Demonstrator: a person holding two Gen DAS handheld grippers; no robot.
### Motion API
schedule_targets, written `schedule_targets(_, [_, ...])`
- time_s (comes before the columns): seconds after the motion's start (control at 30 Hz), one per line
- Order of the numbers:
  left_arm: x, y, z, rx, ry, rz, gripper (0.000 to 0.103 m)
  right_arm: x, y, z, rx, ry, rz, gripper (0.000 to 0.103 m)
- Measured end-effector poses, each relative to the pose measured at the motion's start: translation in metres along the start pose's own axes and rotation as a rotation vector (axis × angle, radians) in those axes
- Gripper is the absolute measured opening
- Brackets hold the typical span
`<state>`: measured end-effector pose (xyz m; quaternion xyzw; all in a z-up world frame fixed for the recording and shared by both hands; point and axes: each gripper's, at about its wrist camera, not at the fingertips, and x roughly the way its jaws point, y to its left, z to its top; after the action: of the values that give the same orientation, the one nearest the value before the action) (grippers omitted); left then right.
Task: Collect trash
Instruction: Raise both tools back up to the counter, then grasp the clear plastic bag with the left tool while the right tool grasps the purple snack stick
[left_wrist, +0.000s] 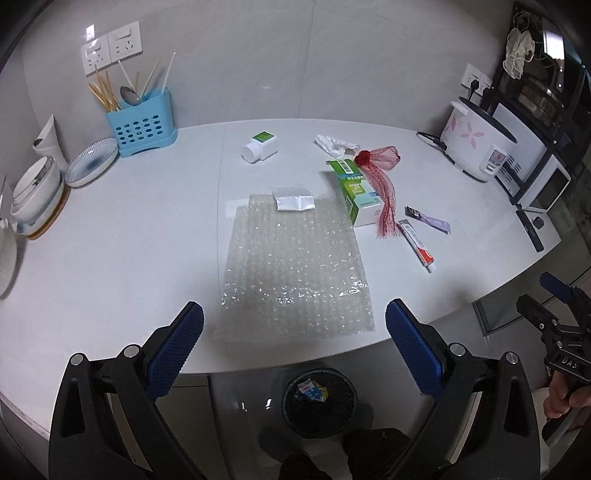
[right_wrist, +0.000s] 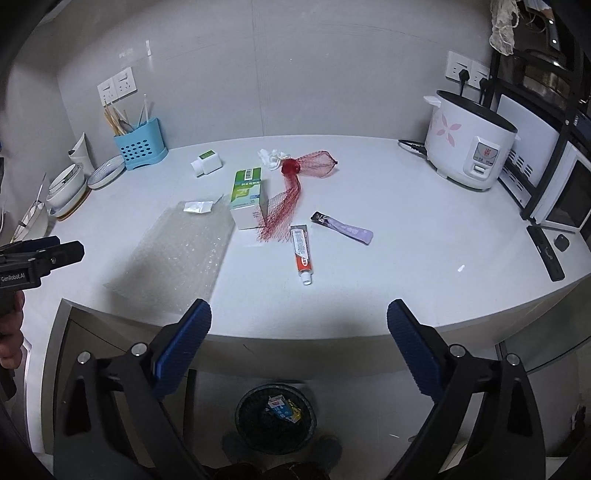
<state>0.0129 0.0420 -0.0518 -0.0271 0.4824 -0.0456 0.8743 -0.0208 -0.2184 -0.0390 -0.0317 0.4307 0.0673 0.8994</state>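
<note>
both tools, left tool (left_wrist: 294, 319) and right tool (right_wrist: 299, 319), released, empty; bubble wrap (left_wrist: 295, 266) on worktop (left_wrist: 129, 240) at 12 o'clock of left tool; bin (left_wrist: 319, 402) below.

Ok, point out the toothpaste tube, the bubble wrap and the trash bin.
toothpaste tube (right_wrist: 301, 251), right wrist view, middle of the tube body.
bubble wrap (left_wrist: 295, 266), left wrist view, centre of the sheet.
trash bin (right_wrist: 245, 428), right wrist view, left wall of the mesh.

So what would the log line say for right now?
phase: before first pick | left gripper: jaws open, over bubble wrap | right gripper: jaws open, empty | trash bin: on floor, some trash inside
</note>
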Motion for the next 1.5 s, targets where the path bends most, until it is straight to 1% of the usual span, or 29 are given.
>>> schedule_targets(0.17, [0.03, 0.0, 0.028, -0.018, 0.02, 0.024, 0.097, 0.033, -0.009, 0.027, -0.048, 0.041, 0.01, 0.084])
schedule_targets(0.3, [0.059, -0.003, 0.051, -0.046, 0.037, 0.053, 0.097, 0.067, -0.023, 0.06, -0.108, 0.061, 0.048, 0.084])
schedule_targets(0.4, [0.091, -0.005, 0.072, -0.101, 0.072, 0.064, 0.097, 0.1, -0.035, 0.085, -0.165, 0.093, 0.072, 0.081])
schedule_targets(0.43, [0.1, -0.006, 0.077, -0.117, 0.078, 0.067, 0.097, 0.114, -0.039, 0.094, -0.185, 0.114, 0.079, 0.077])
schedule_targets(0.57, [0.136, -0.007, 0.099, -0.153, 0.108, 0.101, 0.097, 0.167, -0.05, 0.119, -0.265, 0.208, 0.097, 0.073])
schedule_targets(0.73, [0.175, -0.004, 0.12, -0.187, 0.154, 0.138, 0.097, 0.223, -0.051, 0.121, -0.359, 0.374, 0.115, 0.061])
schedule_targets(0.8, [0.189, -0.003, 0.125, -0.198, 0.175, 0.139, 0.097, 0.236, -0.051, 0.118, -0.404, 0.416, 0.122, 0.059])
schedule_targets(0.9, [0.21, -0.002, 0.131, -0.19, 0.213, 0.161, 0.097, 0.25, -0.055, 0.114, -0.419, 0.461, 0.14, 0.059])
schedule_targets(0.97, [0.223, -0.001, 0.134, -0.186, 0.236, 0.165, 0.097, 0.258, -0.057, 0.112, -0.418, 0.488, 0.138, 0.054])
schedule_targets(1.03, [0.235, -0.001, 0.134, -0.177, 0.26, 0.172, 0.097, 0.264, -0.058, 0.109, -0.422, 0.51, 0.147, 0.053])
schedule_targets(1.2, [0.258, 0.003, 0.131, -0.178, 0.317, 0.186, 0.096, 0.268, -0.059, 0.108, -0.429, 0.52, 0.159, 0.048])
schedule_targets(1.27, [0.262, 0.004, 0.13, -0.18, 0.33, 0.188, 0.095, 0.271, -0.058, 0.112, -0.427, 0.521, 0.158, 0.037])
schedule_targets(1.3, [0.263, 0.004, 0.13, -0.175, 0.331, 0.196, 0.094, 0.271, -0.058, 0.113, -0.424, 0.525, 0.158, 0.034])
schedule_targets(1.37, [0.263, 0.003, 0.133, -0.168, 0.336, 0.208, 0.09, 0.272, -0.059, 0.115, -0.418, 0.534, 0.155, 0.019])
schedule_targets(1.47, [0.261, 0.005, 0.137, -0.175, 0.344, 0.213, 0.077, 0.272, -0.056, 0.119, -0.404, 0.545, 0.145, 0.018])
schedule_targets(1.5, [0.261, 0.007, 0.139, -0.176, 0.347, 0.213, 0.069, 0.273, -0.057, 0.12, -0.399, 0.547, 0.141, 0.018])
